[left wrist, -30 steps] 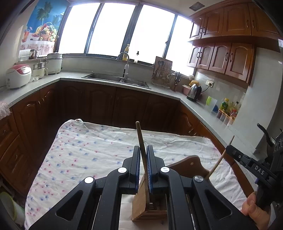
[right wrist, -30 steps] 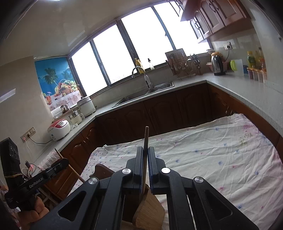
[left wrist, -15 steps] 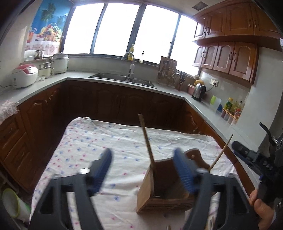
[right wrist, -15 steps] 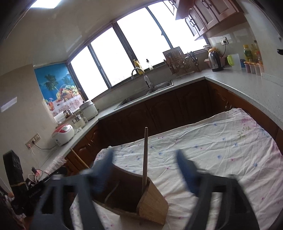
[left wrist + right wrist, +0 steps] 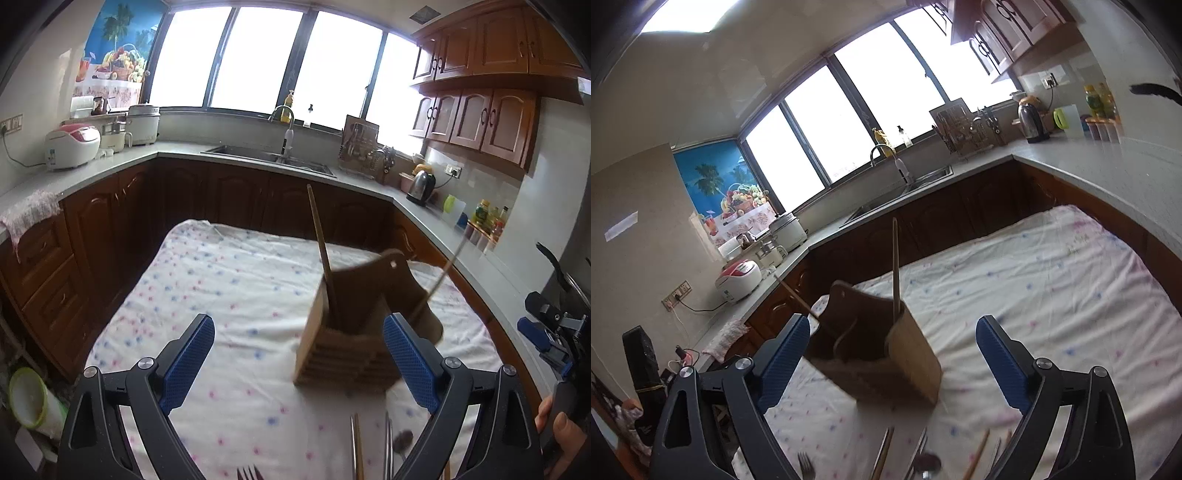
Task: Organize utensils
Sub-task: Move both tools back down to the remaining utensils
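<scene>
Wooden holder (image 5: 351, 332) stands upright on the table (image 5: 221, 280), on the flowered cloth, toward the right half in the left wrist view. Two chopsticks are in it already. One chopstick (image 5: 322, 254) stands at the near-left corner, leaning slightly left; in the right wrist view the same stick (image 5: 895, 269) rises almost straight from the near wall. A second chopstick (image 5: 437, 280) leans out over the holder's right side.

Loose utensils lie on the cloth in front of the holder, at the bottom edge of both views: a fork (image 5: 248, 473), a chopstick (image 5: 356, 446), a spoon (image 5: 402, 439), and one more thin metal handle beside it. In the right wrist view, fork (image 5: 806, 467), spoon (image 5: 925, 463) and further chopsticks (image 5: 977, 458). Exact count unclear; all are cut off by the frame.

Left hand-held gripper (image 5: 297, 365): jaws wide apart, nothing between the pads, hanging over the cloth short of the holder. Right hand-held gripper (image 5: 892, 365): jaws likewise wide, empty, with the holder seen between the pads but apart from them.

Progress, judged: early to middle. Two sticks placed; fork, spoon and at least two chopsticks not yet stowed. Next step is likely a pick from the loose pile. Thin flat pieces on soft cloth may be awkward to pinch.
</scene>
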